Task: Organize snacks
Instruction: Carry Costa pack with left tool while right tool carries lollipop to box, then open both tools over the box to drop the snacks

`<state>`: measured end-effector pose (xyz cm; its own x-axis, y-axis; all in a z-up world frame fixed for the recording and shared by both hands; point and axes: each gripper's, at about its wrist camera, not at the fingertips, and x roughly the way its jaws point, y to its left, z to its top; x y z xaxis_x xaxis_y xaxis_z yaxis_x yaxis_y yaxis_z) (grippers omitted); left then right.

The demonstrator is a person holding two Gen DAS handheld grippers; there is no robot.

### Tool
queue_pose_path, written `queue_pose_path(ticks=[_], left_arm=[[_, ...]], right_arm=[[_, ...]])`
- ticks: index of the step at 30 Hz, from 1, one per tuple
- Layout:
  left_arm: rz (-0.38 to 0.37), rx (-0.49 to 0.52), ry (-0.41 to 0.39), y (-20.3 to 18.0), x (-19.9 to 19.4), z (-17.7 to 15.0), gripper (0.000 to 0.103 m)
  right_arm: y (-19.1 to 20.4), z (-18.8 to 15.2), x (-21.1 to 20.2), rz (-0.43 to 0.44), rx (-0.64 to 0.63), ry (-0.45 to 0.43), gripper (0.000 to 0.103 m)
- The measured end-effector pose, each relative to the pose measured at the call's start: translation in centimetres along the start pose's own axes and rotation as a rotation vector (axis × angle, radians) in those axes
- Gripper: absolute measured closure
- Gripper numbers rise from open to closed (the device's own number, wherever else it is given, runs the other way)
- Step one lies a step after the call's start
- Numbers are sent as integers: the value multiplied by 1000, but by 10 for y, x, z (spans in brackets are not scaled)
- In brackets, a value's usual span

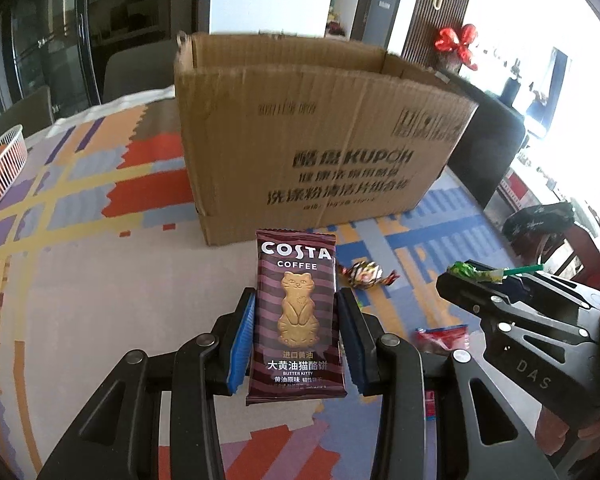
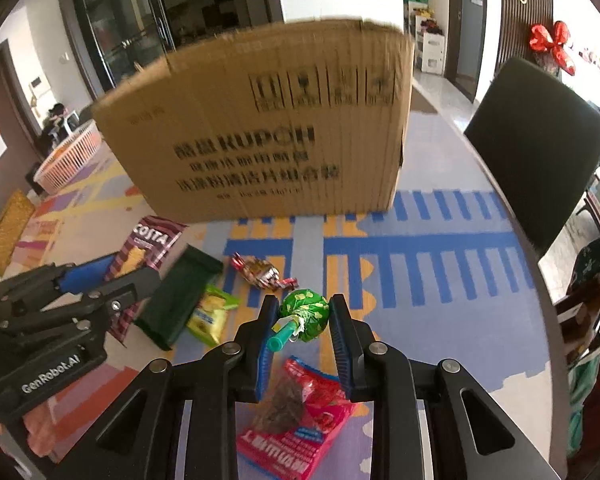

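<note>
Left wrist view: we see the left gripper [image 1: 296, 316] with its fingers [image 1: 242, 344] narrowed onto a Costa biscuit packet [image 1: 296, 312], pads pressing both long edges. The packet stands upright, lifted clear of the patterned surface [image 1: 100, 280], before the cardboard box [image 1: 312, 136]. A wrapped candy [image 1: 366, 274] lies beyond.

Right wrist view: we note the right gripper [image 2: 304, 320], fingers nearly together, clamping a green lollipop [image 2: 306, 314] above the surface. A red snack bag [image 2: 300, 412] lies beneath.
</note>
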<state>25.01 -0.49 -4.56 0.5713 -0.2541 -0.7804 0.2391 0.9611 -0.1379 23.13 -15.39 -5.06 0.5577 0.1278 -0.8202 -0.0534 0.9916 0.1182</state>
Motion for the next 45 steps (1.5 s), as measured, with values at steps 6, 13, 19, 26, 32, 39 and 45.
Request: queue_pose_path(ticks=[6,13,19,26,32,39,45], left_arm=[[-4,0,-71,-5,-30,10,63],[0,1,-163,-6,-67,33,63],[12,11,-227,-7,-89,54,63],[20,27,-286,-9,-105,81,63],[6,30,-291,-5,-102,106,63],[22,40,-267,1,-86,131,63],[35,62,-230,1,-64,154,63]], right_arm=[[8,10,-35,17,-17,-81,76],[19,30,-65,37,-31,-170,76],[25,50,-87,53,-32,-242,76],[27,76,-107,59,-41,-314,76],[27,102,-113,48,-53,-356,76],[27,132,-106,34,-68,-361,76],[25,155,-91,17,-84,-338,76]])
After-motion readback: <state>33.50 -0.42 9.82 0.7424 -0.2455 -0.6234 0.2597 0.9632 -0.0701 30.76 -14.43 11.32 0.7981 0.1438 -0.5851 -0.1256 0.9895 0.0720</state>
